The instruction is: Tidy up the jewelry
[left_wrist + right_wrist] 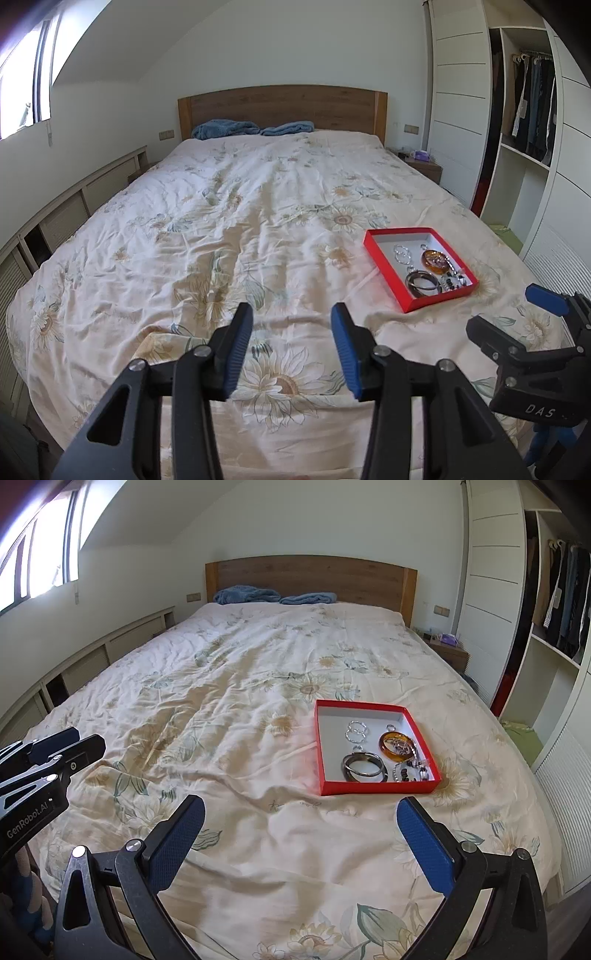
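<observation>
At right of frame, on the bed (258, 686), reach the tray (321, 771) slowly, both grippers' fingers (424, 834) apart, pinching one bangle (398, 746) by its rim.

You get bright daylight from the overexposed window (26, 74) at upper left, and it falls softly across the cream floral bedspread (240, 686), shading its wrinkles. Your fisheye lenses bow walls and darken the corners; focus is sharp throughout.

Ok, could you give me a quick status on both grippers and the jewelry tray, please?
Left gripper open, empty. Right gripper open wider, empty, above the bedspread. Red tray on bed, bangles and rings inside. Nothing between grippers and tray.
</observation>
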Tool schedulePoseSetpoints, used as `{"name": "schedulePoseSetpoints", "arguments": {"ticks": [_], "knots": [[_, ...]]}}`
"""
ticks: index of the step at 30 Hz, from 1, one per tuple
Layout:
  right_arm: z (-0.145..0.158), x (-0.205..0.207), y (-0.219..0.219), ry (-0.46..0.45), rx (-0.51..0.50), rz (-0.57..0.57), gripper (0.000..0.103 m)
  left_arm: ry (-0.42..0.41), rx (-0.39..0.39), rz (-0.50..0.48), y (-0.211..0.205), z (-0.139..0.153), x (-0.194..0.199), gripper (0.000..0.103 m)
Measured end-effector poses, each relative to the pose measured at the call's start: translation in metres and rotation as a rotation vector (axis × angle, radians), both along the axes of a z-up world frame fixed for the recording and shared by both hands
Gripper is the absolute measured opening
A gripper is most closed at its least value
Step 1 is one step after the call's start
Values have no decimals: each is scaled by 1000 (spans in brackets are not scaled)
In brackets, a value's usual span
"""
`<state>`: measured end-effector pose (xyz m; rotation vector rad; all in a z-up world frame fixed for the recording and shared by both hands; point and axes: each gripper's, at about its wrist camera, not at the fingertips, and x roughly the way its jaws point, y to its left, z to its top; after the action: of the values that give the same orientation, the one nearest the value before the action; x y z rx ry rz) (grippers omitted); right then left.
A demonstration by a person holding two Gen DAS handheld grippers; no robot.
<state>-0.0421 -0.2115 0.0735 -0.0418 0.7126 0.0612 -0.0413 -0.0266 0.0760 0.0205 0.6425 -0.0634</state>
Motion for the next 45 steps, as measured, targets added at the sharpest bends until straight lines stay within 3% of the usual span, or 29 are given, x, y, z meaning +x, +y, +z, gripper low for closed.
{"name": "schedulePoseSetpoints", "arguments": {"ticks": [33, 45], "knots": [[-52, 28, -11, 79, -27, -8, 102, 175, 28, -48, -22, -57, 37, 50], [-63, 34, -10, 112, -35, -14, 102, 200, 15, -51, -19, -68, 44, 50]]}}
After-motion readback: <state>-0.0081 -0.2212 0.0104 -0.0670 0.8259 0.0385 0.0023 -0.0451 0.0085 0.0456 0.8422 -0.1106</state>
